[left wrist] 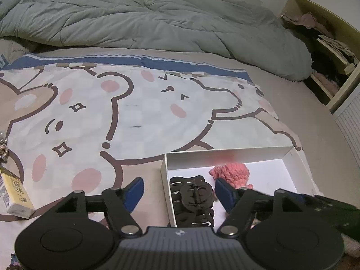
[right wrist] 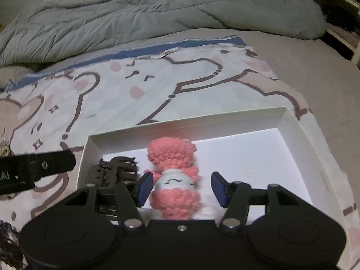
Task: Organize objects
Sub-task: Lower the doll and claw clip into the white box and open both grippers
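The white box (right wrist: 292,121) already holds two things: the black hair claw (left wrist: 193,196) lies between the spread jaws of the left gripper (left wrist: 178,192), and the pink crochet doll (right wrist: 174,180) lies between the parted, non-gripping jaws of the right gripper (right wrist: 180,187). Left of the left gripper, a yellow carton (left wrist: 15,194) and a keychain (left wrist: 3,150) wait outside, likely next.
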### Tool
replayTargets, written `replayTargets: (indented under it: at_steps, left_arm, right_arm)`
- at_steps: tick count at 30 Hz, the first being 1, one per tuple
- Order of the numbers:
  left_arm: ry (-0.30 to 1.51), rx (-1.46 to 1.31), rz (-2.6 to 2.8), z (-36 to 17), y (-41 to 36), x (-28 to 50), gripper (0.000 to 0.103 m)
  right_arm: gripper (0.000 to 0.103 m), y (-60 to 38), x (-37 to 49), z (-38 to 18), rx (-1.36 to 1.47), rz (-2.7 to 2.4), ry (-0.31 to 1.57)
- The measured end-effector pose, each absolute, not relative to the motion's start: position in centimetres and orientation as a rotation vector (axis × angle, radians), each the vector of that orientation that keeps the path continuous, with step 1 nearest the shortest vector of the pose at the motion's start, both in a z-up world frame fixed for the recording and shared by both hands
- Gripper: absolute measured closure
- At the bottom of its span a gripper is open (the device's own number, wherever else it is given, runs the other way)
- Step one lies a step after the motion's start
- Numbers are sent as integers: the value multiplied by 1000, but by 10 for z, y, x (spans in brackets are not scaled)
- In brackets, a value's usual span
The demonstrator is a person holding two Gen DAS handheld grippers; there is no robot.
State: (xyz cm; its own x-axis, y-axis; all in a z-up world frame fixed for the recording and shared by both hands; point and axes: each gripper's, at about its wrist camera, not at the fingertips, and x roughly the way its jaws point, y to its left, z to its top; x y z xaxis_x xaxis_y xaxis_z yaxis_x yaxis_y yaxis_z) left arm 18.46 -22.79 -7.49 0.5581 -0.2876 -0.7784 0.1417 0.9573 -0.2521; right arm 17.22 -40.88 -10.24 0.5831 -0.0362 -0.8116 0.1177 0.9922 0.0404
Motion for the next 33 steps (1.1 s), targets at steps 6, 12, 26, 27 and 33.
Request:
replayTargets:
  at_steps: [6,12,26,27,33]
  left_arm:
    - [937,-123,-258,-67,-229,175,26]
    - [908,-72,-247,-56,-223,163,14]
    - [850,-11,-203,-34,-200,134,0]
    - [847,-11,-206,-33,-198,132,0]
    - [839,4,-218,-28,-188,122,0]
  right_arm:
    - [43,-425,155,-81,149,-98,896]
    - [35,-429,135,-62,138,-93,853]
    - [1,-424,96,-37,75,-143,792]
    - [1,-424,94,-35,79,-138,789]
    - [1,-414,82,-25,76,-132,765]
